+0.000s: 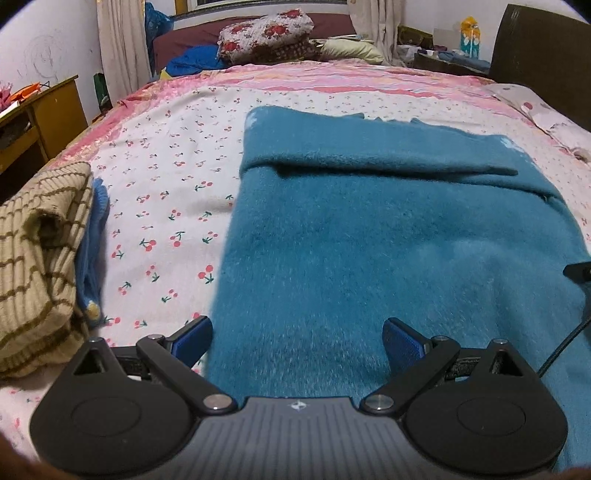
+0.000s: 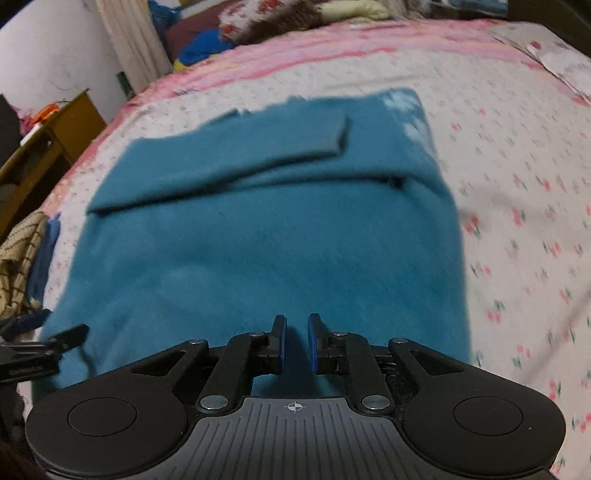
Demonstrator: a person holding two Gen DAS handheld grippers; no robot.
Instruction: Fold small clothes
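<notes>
A teal fuzzy sweater (image 1: 369, 229) lies flat on the cherry-print bedsheet (image 1: 166, 192), with a sleeve (image 1: 369, 158) folded across its upper part. My left gripper (image 1: 297, 338) is open wide over the sweater's near left edge and holds nothing. In the right wrist view the sweater (image 2: 258, 240) fills the middle, with the folded sleeve (image 2: 229, 158) on top. My right gripper (image 2: 296, 341) hovers over the sweater's near hem, its jaws narrowly apart with nothing between them. The left gripper's tip (image 2: 70, 336) shows at that view's left edge.
A beige striped knit (image 1: 37, 266) on a blue garment (image 1: 92, 240) lies at the bed's left edge. Pillows and folded bedding (image 1: 266, 35) are at the far end. A wooden desk (image 1: 40, 114) stands left of the bed, a dark headboard (image 1: 543, 55) at the right.
</notes>
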